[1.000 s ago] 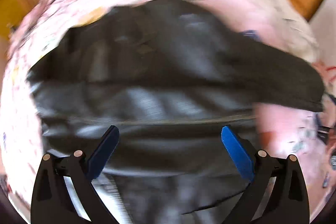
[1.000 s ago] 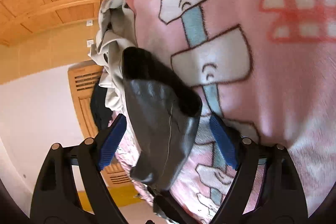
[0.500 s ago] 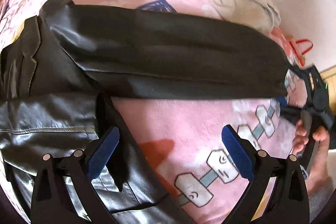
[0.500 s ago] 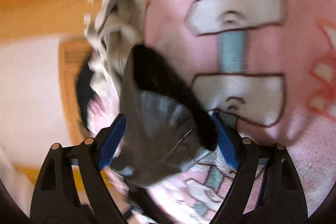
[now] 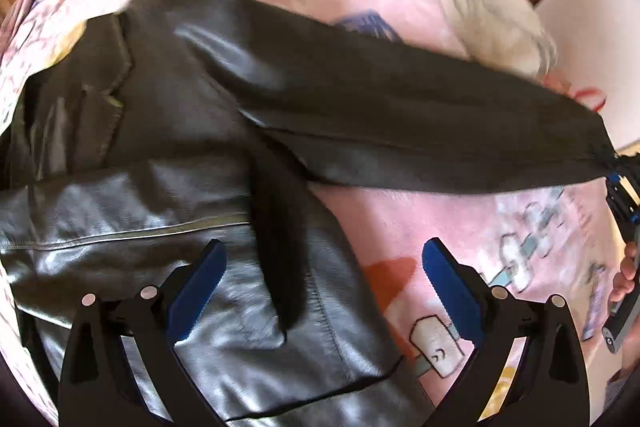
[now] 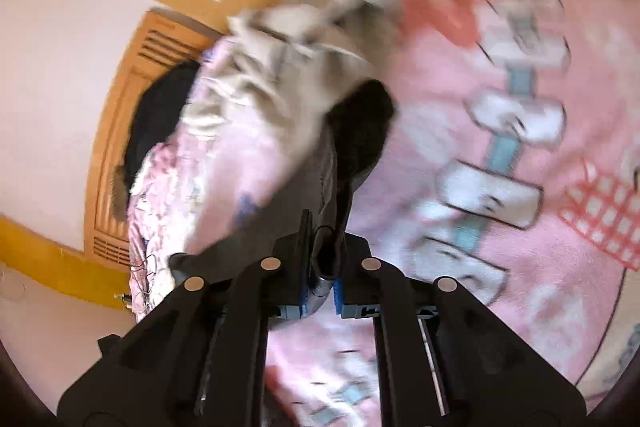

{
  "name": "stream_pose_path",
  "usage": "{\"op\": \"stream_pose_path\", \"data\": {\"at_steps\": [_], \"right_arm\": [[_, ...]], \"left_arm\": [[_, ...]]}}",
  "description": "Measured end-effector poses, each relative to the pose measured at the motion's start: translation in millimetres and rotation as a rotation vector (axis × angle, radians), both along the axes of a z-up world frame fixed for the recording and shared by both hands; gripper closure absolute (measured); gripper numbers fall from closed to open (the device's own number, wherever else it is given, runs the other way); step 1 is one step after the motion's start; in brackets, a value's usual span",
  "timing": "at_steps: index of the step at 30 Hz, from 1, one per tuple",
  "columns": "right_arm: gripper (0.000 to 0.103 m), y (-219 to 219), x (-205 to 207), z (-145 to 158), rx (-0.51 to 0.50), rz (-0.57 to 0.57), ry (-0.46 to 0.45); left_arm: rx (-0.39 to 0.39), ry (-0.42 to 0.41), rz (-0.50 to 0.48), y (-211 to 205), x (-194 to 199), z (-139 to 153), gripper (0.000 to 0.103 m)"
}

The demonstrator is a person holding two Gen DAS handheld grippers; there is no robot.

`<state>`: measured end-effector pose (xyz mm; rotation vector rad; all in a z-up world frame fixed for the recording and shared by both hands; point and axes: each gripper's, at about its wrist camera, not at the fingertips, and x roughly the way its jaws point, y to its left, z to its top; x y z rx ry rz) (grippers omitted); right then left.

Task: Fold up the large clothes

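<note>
Right gripper (image 6: 320,279) jaws just closed, now pinching sleeve cuff (image 6: 326,259) of black leather jacket (image 5: 168,131) spread on pink blanket (image 5: 400,219). Left gripper (image 5: 322,279) jaws wide, empty, above jacket body.

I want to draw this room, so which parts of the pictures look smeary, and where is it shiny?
Left wrist view: the black jacket shows bright shiny streaks, and the pink blanket is slightly smeared. Right wrist view: much blurrier, with the grey clothes and blanket pattern smeared; only the right gripper, pinching the sleeve, looks sharp.
</note>
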<state>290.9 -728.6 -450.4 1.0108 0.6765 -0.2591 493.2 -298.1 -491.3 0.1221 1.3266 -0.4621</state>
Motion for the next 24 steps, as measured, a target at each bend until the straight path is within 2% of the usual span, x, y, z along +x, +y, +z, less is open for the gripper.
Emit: {"op": "stream_pose_path", "data": {"at_steps": [3,7,9,12,15,16,18,20,22,24], "right_arm": [[0.095,33.4,27.6,65.3,-0.087,0.093,-0.075],[0.095,102.5,77.4,139.8,-0.175,0.265,-0.201],[0.095,159.9,110.0,172.2,-0.194,0.399,-0.274],[0.095,251.7,146.4,197.8,-0.194,0.576,-0.338],[0.095,353.4,173.2,204.8,-0.18,0.749,-0.384],[0.095,390.3,182.2,201.1,-0.165,0.818,-0.388],[0.095,447.9,191.0,190.8,-0.133,0.896,-0.38],[0.095,504.0,192.9,175.6,-0.119,0.987,-0.364],[0.095,550.2,192.6,157.4,-0.15,1.069,-0.332],[0.095,590.5,189.7,126.6,-0.199,1.13,-0.243]], "left_arm": [[-0.077,-0.004,0.056,34.2,3.8,25.4,0.008],[-0.156,-0.013,0.215,106.7,12.3,52.6,0.008],[-0.156,-0.032,0.291,143.3,16.6,59.7,0.008],[-0.138,-0.048,0.433,215.7,28.2,62.7,0.008],[-0.116,-0.048,0.586,292.9,40.3,56.0,0.008],[-0.103,-0.05,0.609,309.9,42.4,53.2,0.008],[-0.024,-0.053,0.663,353.6,47.4,40.2,0.008],[0.016,-0.044,0.689,382.9,49.2,24.3,0.008],[0.062,-0.018,0.684,411.4,51.0,3.4,0.008],[0.087,-0.001,0.662,430.7,49.3,-13.0,0.008]]}}
